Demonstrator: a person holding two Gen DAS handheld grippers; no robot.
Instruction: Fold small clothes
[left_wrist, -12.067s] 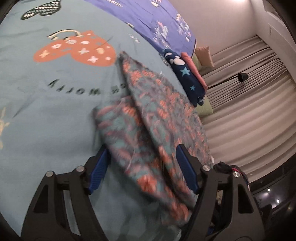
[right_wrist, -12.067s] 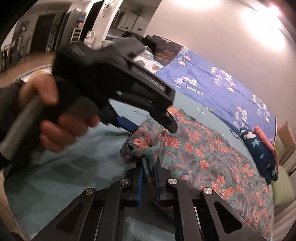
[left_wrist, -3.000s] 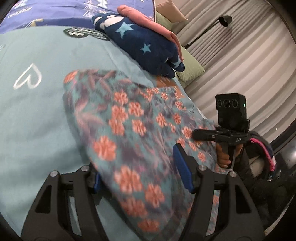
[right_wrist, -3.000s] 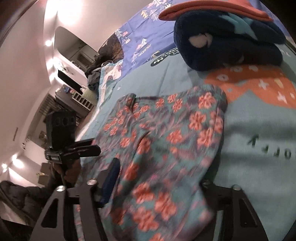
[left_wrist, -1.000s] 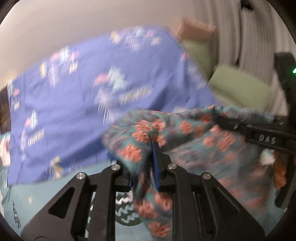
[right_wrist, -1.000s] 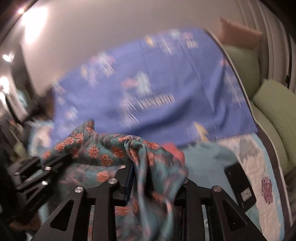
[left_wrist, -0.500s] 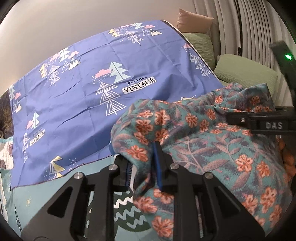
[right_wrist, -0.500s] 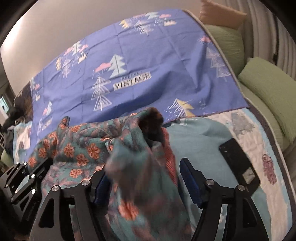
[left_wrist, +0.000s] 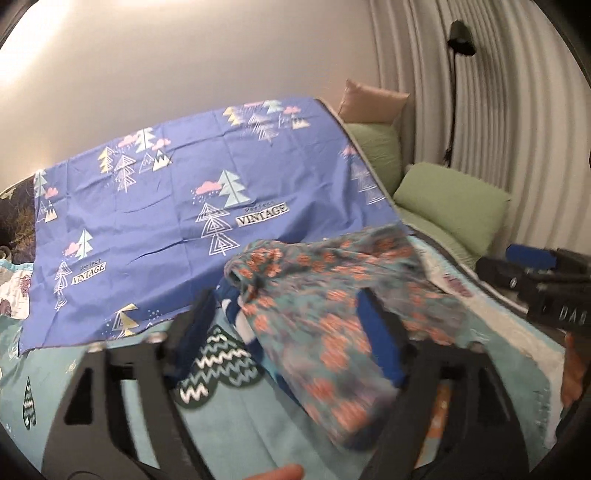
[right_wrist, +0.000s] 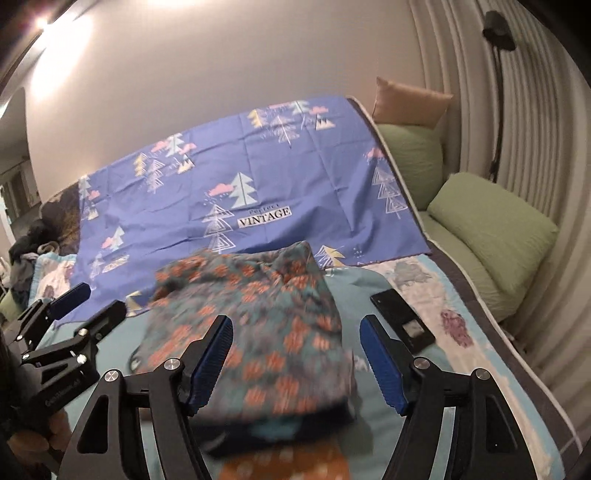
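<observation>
The folded floral garment lies on a navy garment, both on the teal bedspread. It is blurred in both views. My left gripper is drawn back from the pile and its jaws are opening. The cloth shows in the gap between the blue pads, which do not press on it. My right gripper is open and also frames the garment without touching it. Each gripper shows in the other's view: the left gripper at the left edge, the right gripper at the right edge.
A blue sheet with tree prints covers the far half of the bed. A black phone lies on the bedspread right of the pile. Green pillows and a tan cushion line the right side by the curtain. Dark clothes sit far left.
The left gripper was shut on the floral garment half a second ago and has let it go. Both grippers have pulled back and up. The garment now rests on the navy one.
</observation>
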